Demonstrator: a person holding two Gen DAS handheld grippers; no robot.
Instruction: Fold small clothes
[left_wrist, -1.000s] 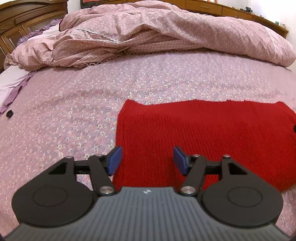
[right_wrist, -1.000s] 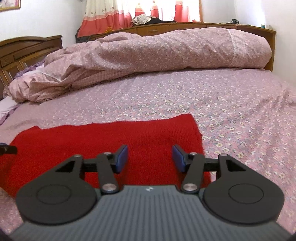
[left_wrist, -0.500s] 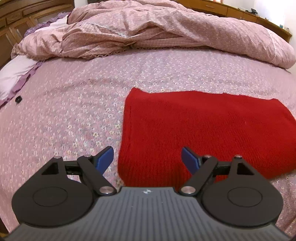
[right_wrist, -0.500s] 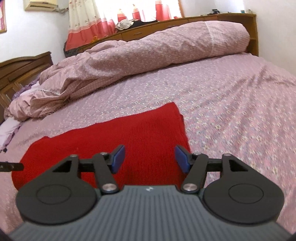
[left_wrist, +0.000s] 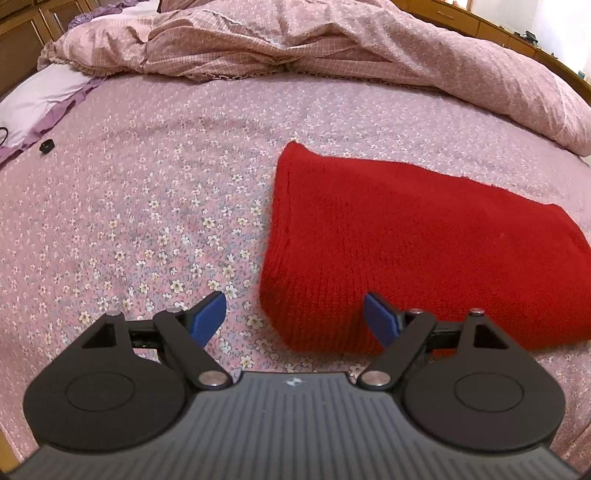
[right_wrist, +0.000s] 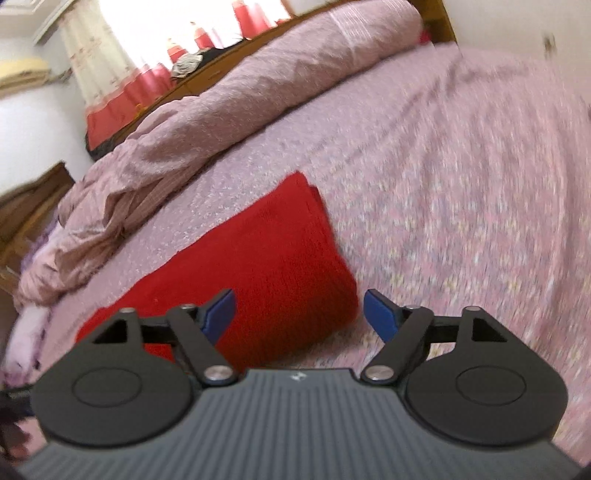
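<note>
Both grippers — left gripper (left_wrist: 293, 314) gaping empty, right gripper (right_wrist: 299, 312) opening empty — are hovering over the red knitted garment (left_wrist: 406, 251) lying folded on the floral pink bedsheet (left_wrist: 147, 221); further folding possibly remaining.

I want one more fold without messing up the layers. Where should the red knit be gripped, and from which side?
Probably its two near corners, one per gripper. The red knit lies flat on the bedspread; the left gripper stands open over one near corner, the right gripper, jaws opening, over the other. Come in low from the near edge, pinching all layers.
</note>
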